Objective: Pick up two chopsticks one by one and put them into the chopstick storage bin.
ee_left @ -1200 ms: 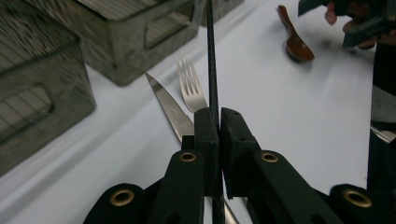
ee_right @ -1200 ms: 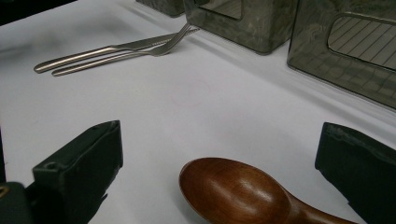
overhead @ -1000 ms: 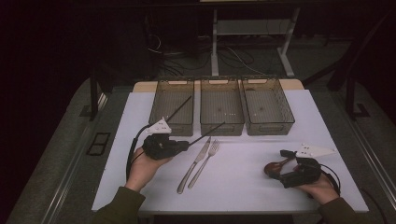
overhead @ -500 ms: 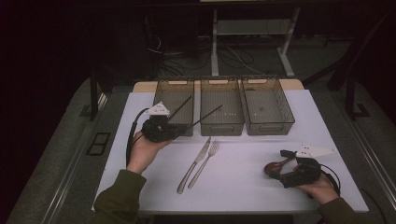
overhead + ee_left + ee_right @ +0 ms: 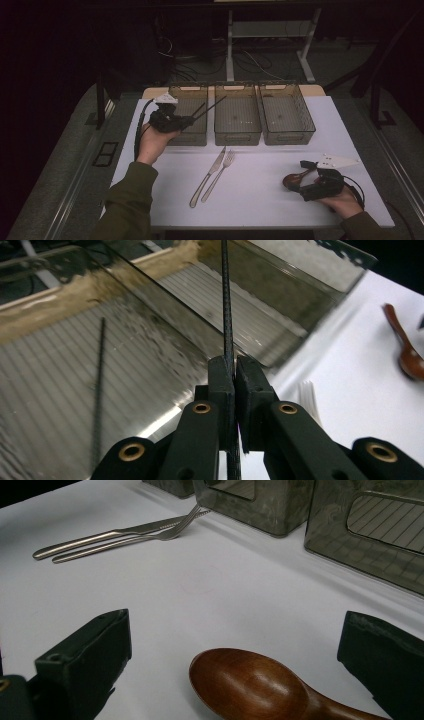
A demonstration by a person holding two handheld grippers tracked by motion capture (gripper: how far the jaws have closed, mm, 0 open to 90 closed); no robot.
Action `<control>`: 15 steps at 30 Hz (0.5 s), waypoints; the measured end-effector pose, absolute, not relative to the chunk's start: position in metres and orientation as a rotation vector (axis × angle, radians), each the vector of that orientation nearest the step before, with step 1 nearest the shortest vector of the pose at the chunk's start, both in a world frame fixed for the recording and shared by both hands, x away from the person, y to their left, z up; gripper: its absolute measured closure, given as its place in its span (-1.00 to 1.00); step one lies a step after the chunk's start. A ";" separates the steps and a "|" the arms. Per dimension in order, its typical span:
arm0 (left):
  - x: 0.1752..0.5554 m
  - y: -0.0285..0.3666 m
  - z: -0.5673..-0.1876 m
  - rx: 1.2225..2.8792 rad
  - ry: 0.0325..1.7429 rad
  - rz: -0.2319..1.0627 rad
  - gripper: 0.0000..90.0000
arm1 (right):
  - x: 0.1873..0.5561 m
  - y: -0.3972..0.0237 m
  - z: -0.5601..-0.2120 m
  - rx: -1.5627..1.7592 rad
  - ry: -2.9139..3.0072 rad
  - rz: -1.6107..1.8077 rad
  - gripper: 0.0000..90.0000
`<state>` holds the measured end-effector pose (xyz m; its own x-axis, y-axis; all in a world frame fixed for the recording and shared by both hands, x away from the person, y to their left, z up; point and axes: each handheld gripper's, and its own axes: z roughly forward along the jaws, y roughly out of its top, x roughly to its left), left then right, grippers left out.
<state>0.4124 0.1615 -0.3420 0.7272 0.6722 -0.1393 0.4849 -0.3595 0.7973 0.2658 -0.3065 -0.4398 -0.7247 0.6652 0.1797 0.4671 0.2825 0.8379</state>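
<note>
My left gripper is shut on a thin black chopstick. The stick slants up and right over the left smoky plastic bin towards the middle bin. A second black chopstick lies inside the left bin. At the table's right front, my right gripper stands open. A brown wooden spoon lies on the white table between its jaws, untouched by either.
A steel knife and fork lie side by side mid-table. A third bin stands at the right of the row. The white tabletop ends in dark floor on all sides.
My left gripper has moved away from me and up with the chopstick, from the table in front of the bins to above the left bin. The right gripper and spoon have stayed put.
</note>
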 end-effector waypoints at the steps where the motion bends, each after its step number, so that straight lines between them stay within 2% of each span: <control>1: 0.416 0.163 -0.342 2.021 0.890 0.270 0.89 | 0.266 -0.306 -0.440 1.052 2.344 1.421 -0.99; 15: 0.457 0.184 -0.355 2.049 1.074 0.329 0.89 | 0.266 -0.307 -0.439 1.052 2.340 1.422 -0.99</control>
<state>0.4571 0.1844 -0.3555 0.6089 0.7837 -0.1226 0.5808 -0.3352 0.7419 0.2655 -0.3068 -0.4394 -0.7240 0.6661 0.1791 0.4658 0.2805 0.8393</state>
